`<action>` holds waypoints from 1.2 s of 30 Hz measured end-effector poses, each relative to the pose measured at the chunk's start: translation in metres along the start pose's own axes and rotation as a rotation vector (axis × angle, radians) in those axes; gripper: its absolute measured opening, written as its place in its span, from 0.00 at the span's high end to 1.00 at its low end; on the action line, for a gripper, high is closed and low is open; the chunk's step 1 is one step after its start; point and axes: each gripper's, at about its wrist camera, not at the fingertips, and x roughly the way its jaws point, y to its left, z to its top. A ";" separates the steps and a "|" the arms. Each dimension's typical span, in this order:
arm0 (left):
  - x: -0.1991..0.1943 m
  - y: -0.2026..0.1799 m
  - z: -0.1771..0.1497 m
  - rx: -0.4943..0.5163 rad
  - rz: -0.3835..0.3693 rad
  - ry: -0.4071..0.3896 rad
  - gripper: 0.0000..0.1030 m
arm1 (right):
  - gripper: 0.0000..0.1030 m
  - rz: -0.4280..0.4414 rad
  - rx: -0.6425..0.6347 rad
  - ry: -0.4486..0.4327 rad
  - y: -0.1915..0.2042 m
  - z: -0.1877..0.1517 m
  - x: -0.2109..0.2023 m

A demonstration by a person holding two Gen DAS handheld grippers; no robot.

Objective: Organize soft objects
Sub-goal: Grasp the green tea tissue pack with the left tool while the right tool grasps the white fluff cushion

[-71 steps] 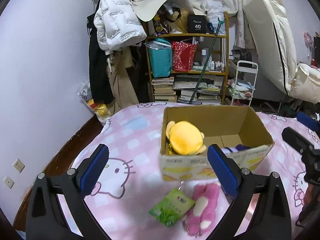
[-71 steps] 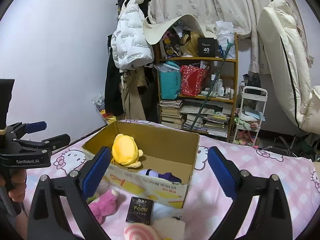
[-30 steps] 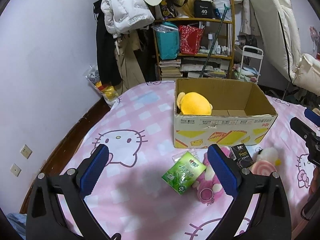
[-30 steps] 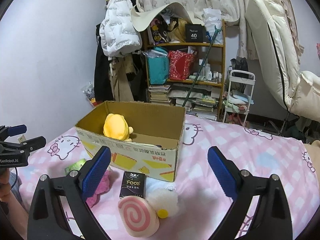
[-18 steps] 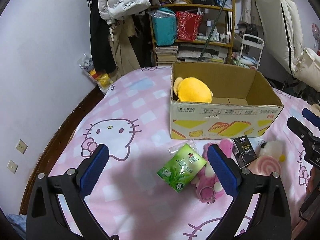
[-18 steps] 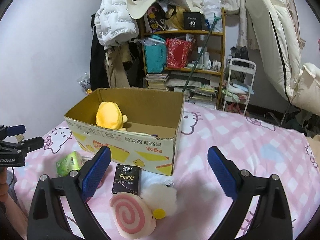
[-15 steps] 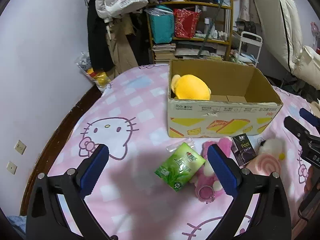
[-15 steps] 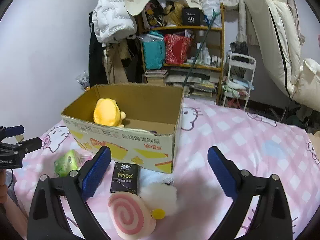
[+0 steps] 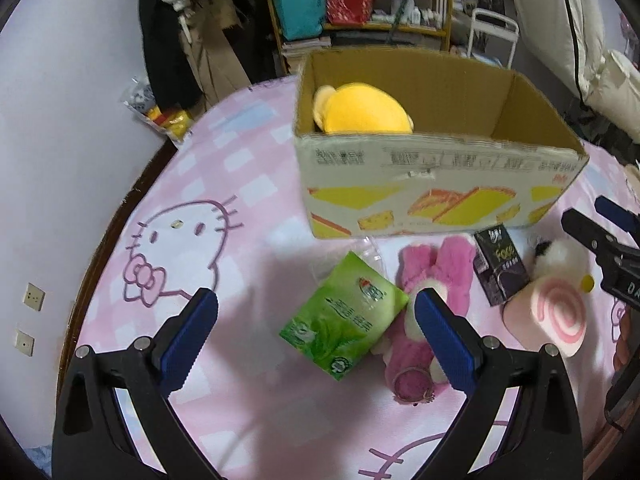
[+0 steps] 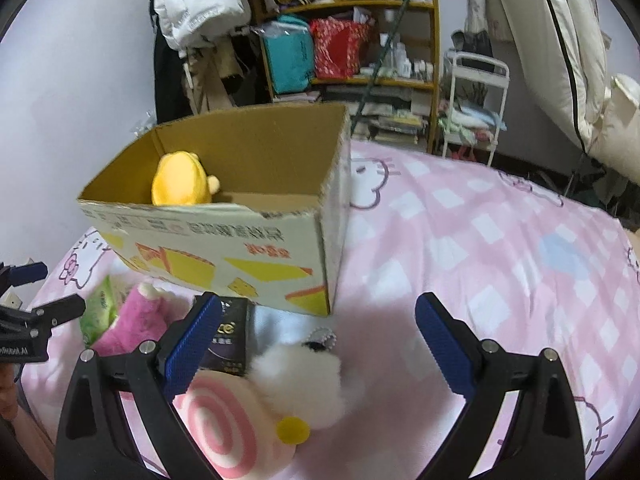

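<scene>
Both grippers now lower and nearer the loose items than a second ago; judged as lining up the next pick. Left gripper (image 9: 316, 326) wide open, empty, over green tissue pack (image 9: 345, 322) beside pink plush (image 9: 424, 316). Right gripper (image 10: 316, 328) wide open, empty, above white plush (image 10: 302, 380) and pink swirl cushion (image 10: 220, 426); yellow plush (image 9: 362, 110) already in cardboard box (image 9: 420, 188).

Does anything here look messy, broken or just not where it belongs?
Mostly the cardboard box: its front top edge is torn and ragged. A pink plush lies partly under a green packet outside it.
</scene>
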 end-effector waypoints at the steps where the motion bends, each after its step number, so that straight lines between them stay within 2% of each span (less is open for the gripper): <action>1: 0.003 -0.003 -0.001 0.012 0.007 0.010 0.05 | 0.02 0.003 0.009 0.013 -0.002 -0.001 0.003; 5: 0.015 -0.006 -0.001 0.026 0.007 0.047 0.05 | 0.02 0.041 0.073 0.080 -0.011 -0.005 0.016; 10: 0.030 -0.009 -0.003 0.041 0.011 0.088 0.05 | 0.04 0.040 0.069 0.118 -0.009 -0.009 0.021; 13: 0.035 -0.010 -0.003 0.042 0.016 0.101 0.05 | 0.16 0.037 0.058 0.158 -0.006 -0.012 0.027; 19: 0.046 -0.002 -0.004 0.011 0.004 0.135 0.05 | 0.21 0.045 0.045 0.209 -0.001 -0.017 0.033; 22: 0.051 0.004 -0.003 -0.001 -0.005 0.140 0.05 | 0.36 0.068 0.037 0.224 0.002 -0.018 0.035; 24: 0.053 0.004 -0.003 0.003 -0.003 0.140 0.05 | 0.50 0.102 0.033 0.231 0.004 -0.019 0.035; 28: 0.057 0.007 -0.003 -0.005 -0.020 0.139 0.05 | 0.54 0.116 0.017 0.242 0.010 -0.021 0.035; 33: 0.065 0.019 -0.002 -0.062 -0.065 0.160 0.06 | 0.58 0.104 0.032 0.258 0.009 -0.022 0.037; 36: 0.067 0.020 -0.001 -0.072 -0.089 0.169 0.19 | 0.61 0.098 0.034 0.257 0.007 -0.022 0.036</action>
